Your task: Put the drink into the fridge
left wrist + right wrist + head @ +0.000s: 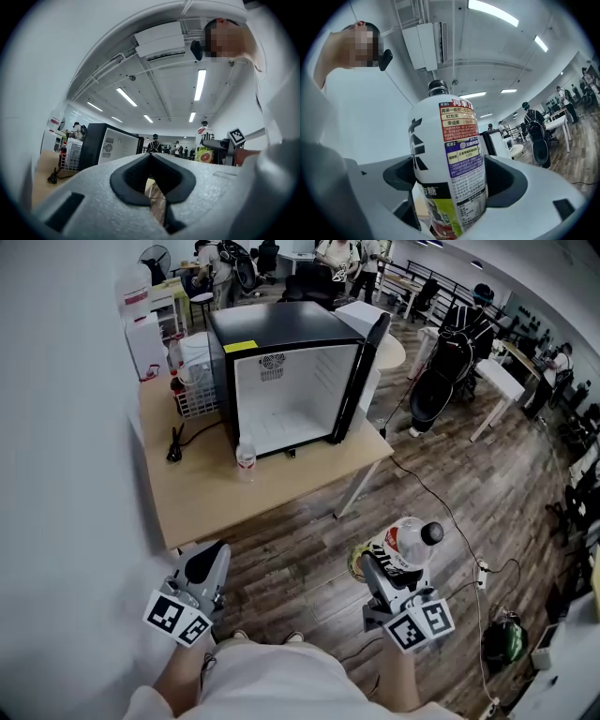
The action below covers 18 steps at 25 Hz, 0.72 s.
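Note:
A big drink bottle (410, 543) with a white and fruit-printed label and a black cap stands upright in my right gripper (382, 565), which is shut on it low over the wooden floor. In the right gripper view the bottle (451, 173) fills the gap between the dark pads (506, 180). A black mini fridge (281, 371) sits on the table (211, 507) ahead, its door (367, 362) swung open to the right and its white inside bare. My left gripper (207, 565) is shut with nothing in it; its jaws (153, 185) meet.
A small water bottle (246, 461) stands on the table in front of the fridge. A white basket (197, 390) and a black plug (174, 448) lie left of the fridge. A cable (441, 507) runs over the floor at the right. People and desks fill the far room.

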{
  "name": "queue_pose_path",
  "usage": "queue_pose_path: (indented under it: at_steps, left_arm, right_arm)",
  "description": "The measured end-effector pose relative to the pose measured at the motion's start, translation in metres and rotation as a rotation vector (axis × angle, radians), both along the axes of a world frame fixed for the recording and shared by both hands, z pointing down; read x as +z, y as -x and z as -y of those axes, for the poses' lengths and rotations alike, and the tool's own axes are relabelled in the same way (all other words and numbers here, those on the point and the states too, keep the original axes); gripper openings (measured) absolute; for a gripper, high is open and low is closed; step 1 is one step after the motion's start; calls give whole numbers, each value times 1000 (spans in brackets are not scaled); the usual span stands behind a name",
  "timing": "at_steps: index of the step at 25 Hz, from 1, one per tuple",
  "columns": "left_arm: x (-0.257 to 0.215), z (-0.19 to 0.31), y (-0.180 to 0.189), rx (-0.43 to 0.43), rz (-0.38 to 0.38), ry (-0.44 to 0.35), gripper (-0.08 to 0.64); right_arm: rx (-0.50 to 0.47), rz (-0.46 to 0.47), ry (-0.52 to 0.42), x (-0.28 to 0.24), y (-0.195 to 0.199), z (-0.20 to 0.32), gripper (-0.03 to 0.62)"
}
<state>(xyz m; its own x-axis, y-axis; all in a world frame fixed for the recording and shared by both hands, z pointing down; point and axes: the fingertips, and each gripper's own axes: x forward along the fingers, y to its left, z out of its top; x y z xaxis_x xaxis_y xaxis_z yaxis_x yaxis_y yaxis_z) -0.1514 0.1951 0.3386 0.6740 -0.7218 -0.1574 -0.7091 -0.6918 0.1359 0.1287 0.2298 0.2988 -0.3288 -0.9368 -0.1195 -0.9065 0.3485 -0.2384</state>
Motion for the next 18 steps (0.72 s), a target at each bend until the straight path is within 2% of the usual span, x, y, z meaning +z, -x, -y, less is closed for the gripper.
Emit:
queue_pose_path:
  at_steps: [5,9,18]
  left_arm:
    - [7,-10,-27,-10,8,-4,14]
    - [19,-18,-41,-21,20,20,14]
    - [40,0,-50,-29,23,74,14]
  right_arm:
    - [-30,19,-12,4,-23,-4,428]
    - [-46,24,3,14,-37,-5,428]
    - [-115,38,92,45,-33,14,430]
